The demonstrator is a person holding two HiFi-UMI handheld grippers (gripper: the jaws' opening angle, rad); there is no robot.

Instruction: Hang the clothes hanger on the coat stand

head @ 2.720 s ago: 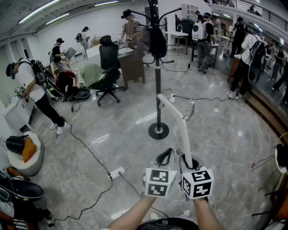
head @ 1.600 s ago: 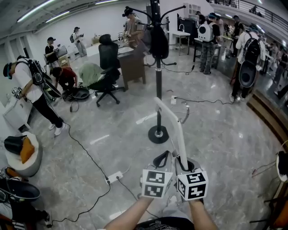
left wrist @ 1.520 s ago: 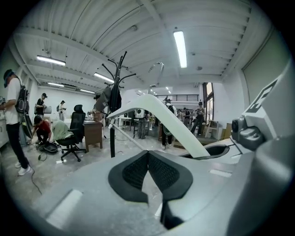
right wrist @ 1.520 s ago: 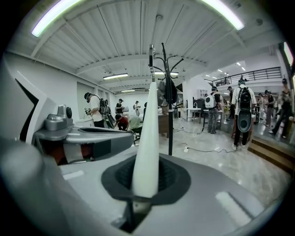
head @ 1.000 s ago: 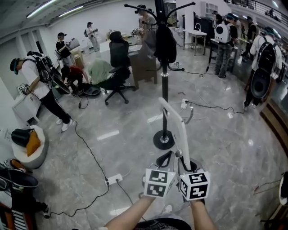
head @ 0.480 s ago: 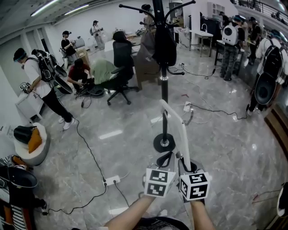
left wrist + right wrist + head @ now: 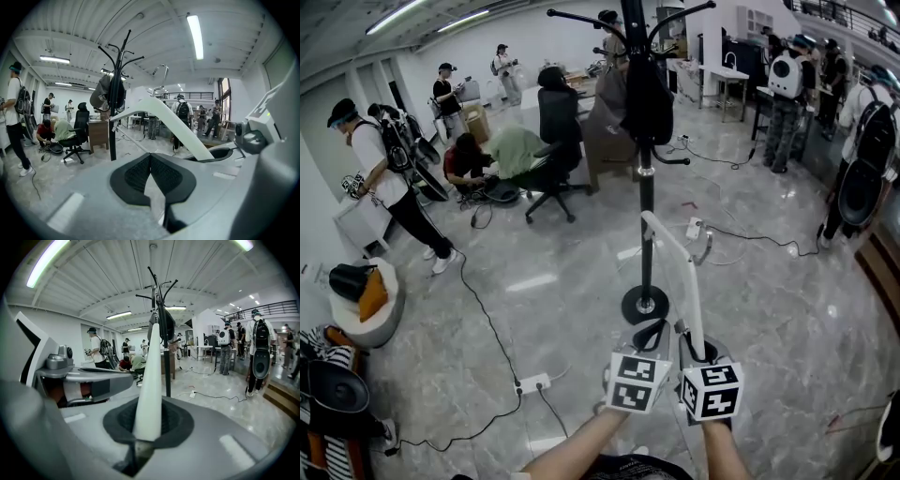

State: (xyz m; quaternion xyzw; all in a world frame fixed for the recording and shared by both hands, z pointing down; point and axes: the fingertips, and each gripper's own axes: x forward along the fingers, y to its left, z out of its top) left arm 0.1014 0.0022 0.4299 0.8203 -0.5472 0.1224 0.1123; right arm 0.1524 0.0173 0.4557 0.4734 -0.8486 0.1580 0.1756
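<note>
Coat stand (image 7: 647,202) nearer; right gripper (image 7: 697,351) tight on clothes hanger (image 7: 692,298)

Head view steeply down; both gripper views forward, low; all share coat stand (image 7: 647,216).

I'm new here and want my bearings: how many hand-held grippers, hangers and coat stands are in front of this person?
Grippers: 2, the left gripper and the right gripper
Hanger: 1
Coat stand: 1
Total: 4
</note>
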